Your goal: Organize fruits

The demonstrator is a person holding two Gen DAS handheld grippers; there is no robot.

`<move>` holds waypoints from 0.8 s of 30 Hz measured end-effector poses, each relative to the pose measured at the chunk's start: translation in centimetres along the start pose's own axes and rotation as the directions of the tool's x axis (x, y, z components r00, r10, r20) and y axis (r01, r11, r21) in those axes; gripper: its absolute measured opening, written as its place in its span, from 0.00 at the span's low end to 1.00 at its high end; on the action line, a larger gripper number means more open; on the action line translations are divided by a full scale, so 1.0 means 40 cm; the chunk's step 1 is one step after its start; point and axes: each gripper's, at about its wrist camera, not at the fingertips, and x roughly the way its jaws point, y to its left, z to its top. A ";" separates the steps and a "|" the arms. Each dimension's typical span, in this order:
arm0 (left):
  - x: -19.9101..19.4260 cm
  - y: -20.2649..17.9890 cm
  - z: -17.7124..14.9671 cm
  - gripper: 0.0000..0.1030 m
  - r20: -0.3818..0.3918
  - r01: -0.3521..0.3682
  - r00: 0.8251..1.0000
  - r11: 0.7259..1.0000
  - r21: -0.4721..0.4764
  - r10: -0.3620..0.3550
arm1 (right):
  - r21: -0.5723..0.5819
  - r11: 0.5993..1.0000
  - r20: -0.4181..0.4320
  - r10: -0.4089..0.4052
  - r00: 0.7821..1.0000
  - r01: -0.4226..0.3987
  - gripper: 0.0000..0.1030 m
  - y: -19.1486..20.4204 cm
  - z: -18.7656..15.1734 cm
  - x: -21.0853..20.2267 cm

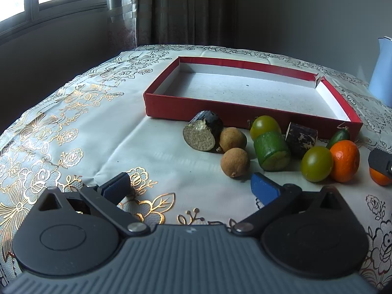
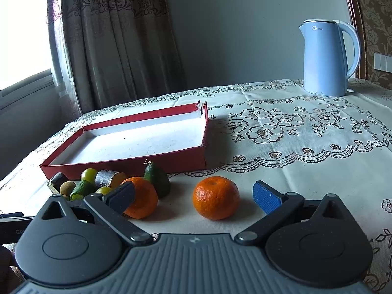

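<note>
Orange mandarin (image 2: 215, 197) sits at centre of right wrist view, between the spread fingers of right gripper (image 2: 193, 197), not touching. Probably light, soft skin, a bit slippery; grip across its middle, gently. Left gripper (image 1: 189, 187) also spread wide w/ nothing inside. Red box (image 2: 122, 165), upper left, has no fruit.

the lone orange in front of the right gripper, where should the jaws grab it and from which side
Grip the lone orange across its widest middle, coming straight in from the near side. It sits stem-up, clear of the other fruit, and already lies between the open jaws of the right gripper.
</note>
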 end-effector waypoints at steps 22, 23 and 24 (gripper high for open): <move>0.000 0.001 0.001 1.00 0.000 -0.002 1.000 1.000 0.001 0.002 | -0.100 0.995 -0.038 0.006 0.999 -0.010 1.00 -0.055 0.014 0.020; 0.000 0.001 0.001 1.00 0.000 -0.002 1.000 1.000 0.001 0.002 | -0.102 0.995 -0.038 0.009 0.999 -0.013 0.99 -0.054 0.014 0.020; 0.000 0.001 0.001 1.00 0.000 -0.002 1.000 1.000 0.001 0.002 | -0.105 0.994 -0.038 0.010 0.999 -0.014 0.99 -0.053 0.013 0.021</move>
